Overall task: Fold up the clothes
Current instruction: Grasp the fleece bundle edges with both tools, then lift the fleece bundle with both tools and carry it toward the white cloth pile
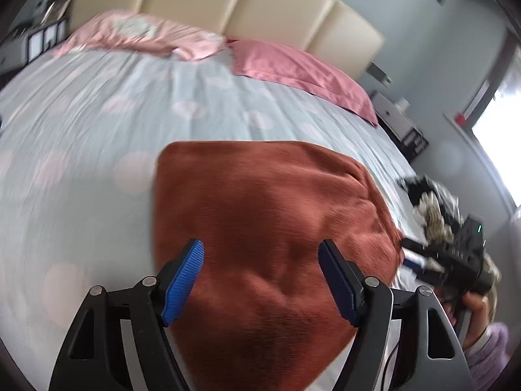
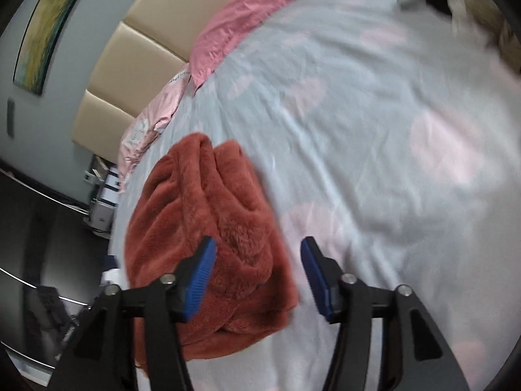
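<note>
A rust-red fleece garment (image 1: 260, 215) lies folded on the bed, a thick bundle with rolled edges in the right wrist view (image 2: 208, 234). My left gripper (image 1: 260, 280) is open just above its near part, holding nothing. My right gripper (image 2: 257, 277) is open over the bundle's right edge, its left finger above the fleece and its right finger above the sheet. The right gripper's body also shows in the left wrist view (image 1: 456, 260), right of the garment.
The bed has a pale blue sheet with pink dots (image 1: 97, 123). Pink pillows (image 1: 293, 68) lie against a beige headboard (image 1: 247, 3). A heap of dark and patterned clothes (image 1: 429, 205) sits at the right edge. A nightstand (image 2: 104, 202) stands beside the bed.
</note>
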Available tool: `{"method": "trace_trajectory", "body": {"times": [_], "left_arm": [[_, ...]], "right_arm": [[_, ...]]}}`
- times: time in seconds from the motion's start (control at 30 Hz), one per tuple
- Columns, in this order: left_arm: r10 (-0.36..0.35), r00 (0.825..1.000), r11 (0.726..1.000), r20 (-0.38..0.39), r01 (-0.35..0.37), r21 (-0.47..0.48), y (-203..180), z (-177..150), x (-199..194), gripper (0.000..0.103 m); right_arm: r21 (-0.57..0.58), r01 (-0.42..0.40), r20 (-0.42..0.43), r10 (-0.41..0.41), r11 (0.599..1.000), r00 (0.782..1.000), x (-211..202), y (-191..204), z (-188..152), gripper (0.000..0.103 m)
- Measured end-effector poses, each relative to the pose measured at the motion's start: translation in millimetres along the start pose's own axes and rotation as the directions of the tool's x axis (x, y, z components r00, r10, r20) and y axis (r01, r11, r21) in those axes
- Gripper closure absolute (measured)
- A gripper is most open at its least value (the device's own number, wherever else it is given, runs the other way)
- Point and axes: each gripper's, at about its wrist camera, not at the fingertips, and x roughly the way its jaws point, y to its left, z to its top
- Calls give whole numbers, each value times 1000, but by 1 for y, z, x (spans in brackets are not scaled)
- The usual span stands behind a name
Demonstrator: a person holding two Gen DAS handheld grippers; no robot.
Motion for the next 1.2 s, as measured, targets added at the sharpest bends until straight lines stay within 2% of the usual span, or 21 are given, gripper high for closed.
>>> {"method": "trace_trajectory", "body": {"times": [0.07,0.2,0.3,0.37,0.5,0.57,0.6,0.63,0.67,0.8,0.87,0.97,1.2], "left_arm": [[-3,1000,996,-18,1,-91,23,-1,3,28],[-14,999,972,-51,2,-236,59,-9,16,29],[-77,993,952,-87,47,-301,71,-18,32,28],[-132,985,936,-115,85,-342,76,-25,45,28],[-198,976,912,-95,148,-382,81,-32,55,28],[-227,970,900,-82,177,-398,83,-33,56,28],[-230,970,899,-80,180,-398,83,-34,57,28],[-231,970,901,-79,183,-394,82,-34,57,31],[-237,968,902,-79,190,-387,81,-33,57,40],[-248,966,905,-69,206,-372,76,-32,54,58],[-237,970,914,-57,202,-353,73,-29,49,69],[-209,977,933,-42,186,-309,65,-24,41,74],[-201,980,948,4,195,-252,53,-12,22,77]], "right_arm": [[43,-59,-48,61,997,997,12,-6,-2,36],[27,-60,-100,63,998,993,30,-6,-1,28],[65,-93,-120,101,993,988,41,-13,3,26],[76,-108,-135,117,991,984,47,-15,6,26],[56,-119,-150,126,991,981,54,-15,8,27],[65,-141,-151,149,988,977,56,-16,8,36],[79,-162,-156,172,984,973,58,-17,7,46],[106,-185,-166,201,977,965,60,-19,6,47],[120,-193,-165,211,974,963,62,-20,5,48],[104,-199,-144,213,974,966,58,-15,5,61],[84,-204,-128,213,975,969,53,-10,3,63],[65,-225,-99,230,972,968,46,-3,1,65],[-1,-274,-72,273,962,959,29,18,6,67]]}}
